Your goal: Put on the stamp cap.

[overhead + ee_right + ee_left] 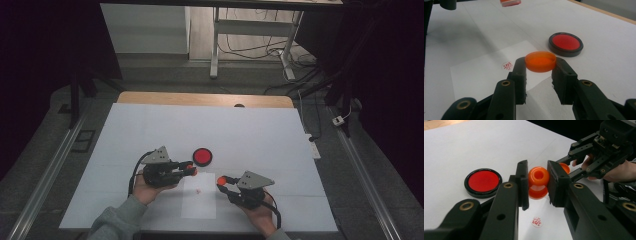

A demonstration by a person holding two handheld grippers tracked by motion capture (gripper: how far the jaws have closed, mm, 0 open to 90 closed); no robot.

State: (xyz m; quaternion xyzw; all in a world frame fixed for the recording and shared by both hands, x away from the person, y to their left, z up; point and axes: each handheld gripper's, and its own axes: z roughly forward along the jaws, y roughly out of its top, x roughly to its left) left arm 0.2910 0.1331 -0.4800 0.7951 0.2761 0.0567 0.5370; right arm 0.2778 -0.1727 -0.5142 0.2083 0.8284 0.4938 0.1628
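Left gripper (537, 182): clamps orange stamp (538, 182) | right gripper (539, 72): clamps orange cap (540, 61) | red imprint (536, 222) below stamp, unreadable

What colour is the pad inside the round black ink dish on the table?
Red; the ink dish shows best in the right gripper view.

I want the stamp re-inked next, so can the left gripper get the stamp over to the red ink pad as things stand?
Probably yes: the left gripper holds the stamp, and the open ink pad lies close by with nothing between.
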